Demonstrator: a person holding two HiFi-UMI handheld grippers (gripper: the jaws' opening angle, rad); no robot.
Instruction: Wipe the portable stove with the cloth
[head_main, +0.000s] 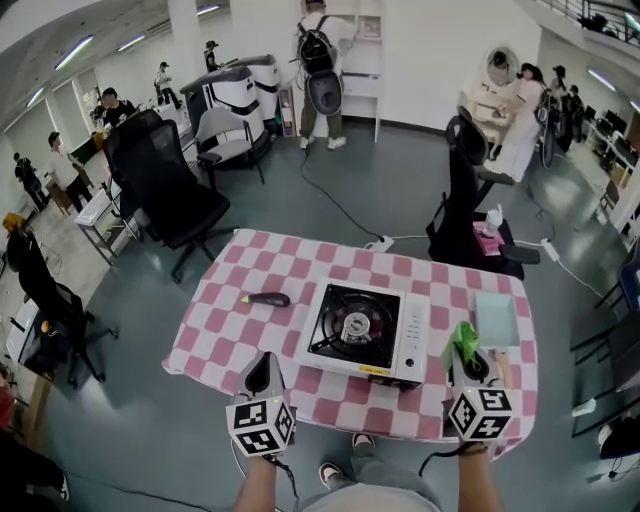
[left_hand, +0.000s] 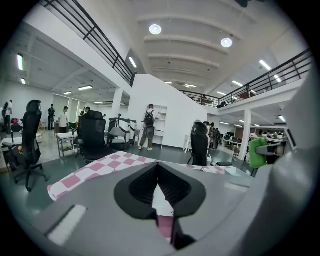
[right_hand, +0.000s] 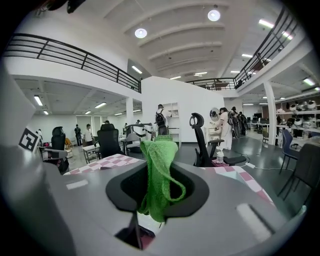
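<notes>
Head view: right gripper (head_main: 472, 358) clamps cloth (head_main: 462, 340) beside stove (head_main: 362, 328) edge; left gripper (head_main: 265, 360) closed near table (head_main: 212, 340) edge.

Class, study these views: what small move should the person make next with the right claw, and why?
Probably swing the right claw, shut on the green woven cloth, left and down onto the white portable stove. The cloth is held off the stove's right side, not touching it.

Open-plan office hall: swivel chairs (head_main: 165, 185), desks (head_main: 100, 210), mezzanine railing (left_hand: 95, 37).
</notes>
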